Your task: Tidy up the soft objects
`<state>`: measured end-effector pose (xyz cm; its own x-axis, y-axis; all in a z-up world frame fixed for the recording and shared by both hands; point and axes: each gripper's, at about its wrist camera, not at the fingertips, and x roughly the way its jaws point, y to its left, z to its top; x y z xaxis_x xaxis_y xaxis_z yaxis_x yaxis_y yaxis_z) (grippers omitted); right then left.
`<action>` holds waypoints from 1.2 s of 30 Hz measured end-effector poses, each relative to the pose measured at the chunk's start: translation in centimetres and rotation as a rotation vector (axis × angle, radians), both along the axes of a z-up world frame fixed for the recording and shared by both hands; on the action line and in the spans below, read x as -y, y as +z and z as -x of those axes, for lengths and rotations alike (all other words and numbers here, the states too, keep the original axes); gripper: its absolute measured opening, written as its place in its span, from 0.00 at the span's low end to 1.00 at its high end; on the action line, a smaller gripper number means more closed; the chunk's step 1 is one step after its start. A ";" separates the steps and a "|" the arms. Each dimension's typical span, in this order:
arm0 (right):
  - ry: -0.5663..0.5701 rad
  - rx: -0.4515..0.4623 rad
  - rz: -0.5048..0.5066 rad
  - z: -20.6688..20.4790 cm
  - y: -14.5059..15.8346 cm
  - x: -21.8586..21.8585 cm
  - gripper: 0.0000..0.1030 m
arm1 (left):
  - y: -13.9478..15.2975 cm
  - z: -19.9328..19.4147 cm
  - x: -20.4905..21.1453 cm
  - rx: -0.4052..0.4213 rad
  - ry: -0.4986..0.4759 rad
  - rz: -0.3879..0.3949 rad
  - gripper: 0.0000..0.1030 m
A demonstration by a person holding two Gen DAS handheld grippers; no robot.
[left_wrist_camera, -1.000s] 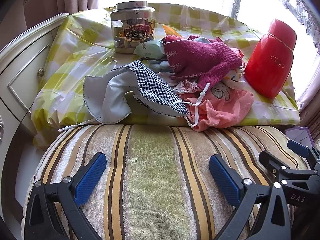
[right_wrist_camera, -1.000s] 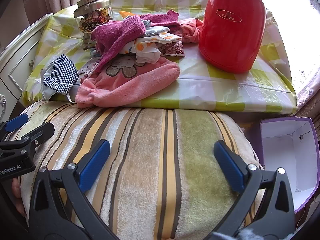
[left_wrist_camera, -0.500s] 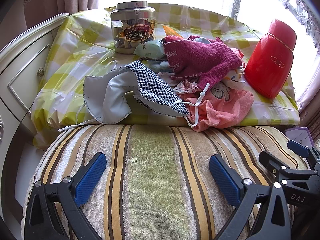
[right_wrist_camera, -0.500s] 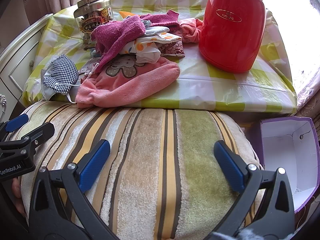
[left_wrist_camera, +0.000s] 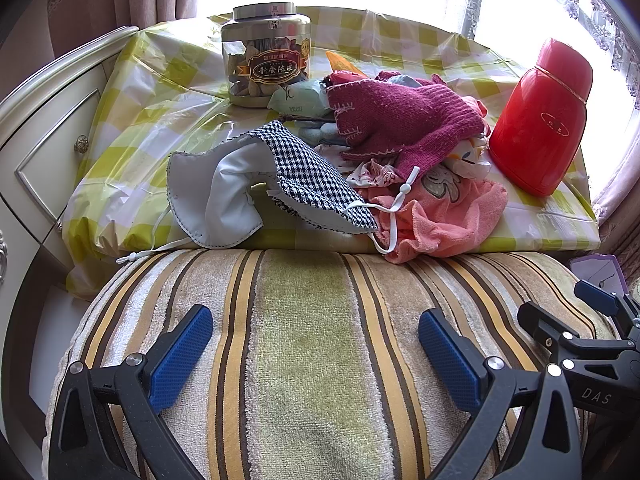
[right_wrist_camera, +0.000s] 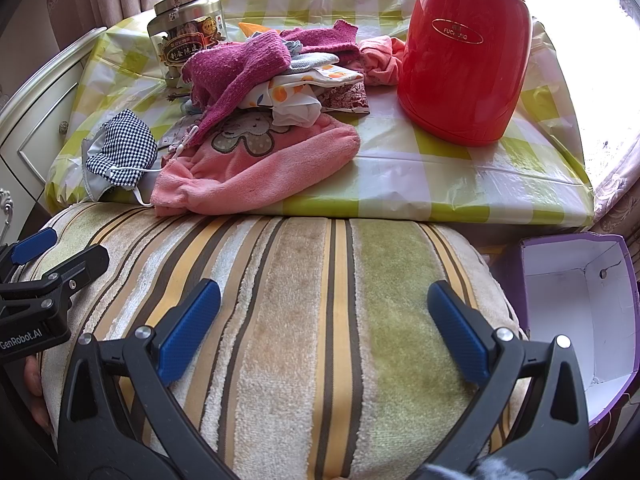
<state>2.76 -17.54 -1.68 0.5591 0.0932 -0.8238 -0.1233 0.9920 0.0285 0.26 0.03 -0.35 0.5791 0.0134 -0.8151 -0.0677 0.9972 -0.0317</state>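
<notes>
Both jaws spread wide, empty. Left hand-held gripper (left_wrist_camera: 316,344) nearer checked mask (left_wrist_camera: 304,172): straight ahead, long axis slanting right. Right hand-held gripper (right_wrist_camera: 324,326): pink towel (right_wrist_camera: 260,172) ahead-left.

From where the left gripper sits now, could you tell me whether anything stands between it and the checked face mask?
Nothing visible blocks it. The left gripper is open above the striped cushion, and the checked face mask lies straight ahead at the near edge of the tablecloth. Only its ear loop trails onto the pink towel beside it.
</notes>
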 end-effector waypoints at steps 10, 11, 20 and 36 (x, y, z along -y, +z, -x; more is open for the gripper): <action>0.056 -0.074 -0.035 -0.9 0.3 0.4 1.00 | 1.0 0.4 -0.8 0.050 0.045 0.036 0.98; 0.053 -0.068 -0.047 -1.0 0.3 0.5 1.00 | 1.1 0.3 -1.2 0.053 0.052 0.061 0.97; 0.108 -0.081 -0.109 -3.6 0.0 -1.5 1.00 | 1.2 -2.7 -3.3 0.024 0.076 0.212 0.85; 0.036 -0.129 -0.251 -9.8 0.1 -2.2 1.00 | -2.3 -11.8 -7.7 -0.139 0.212 0.306 0.78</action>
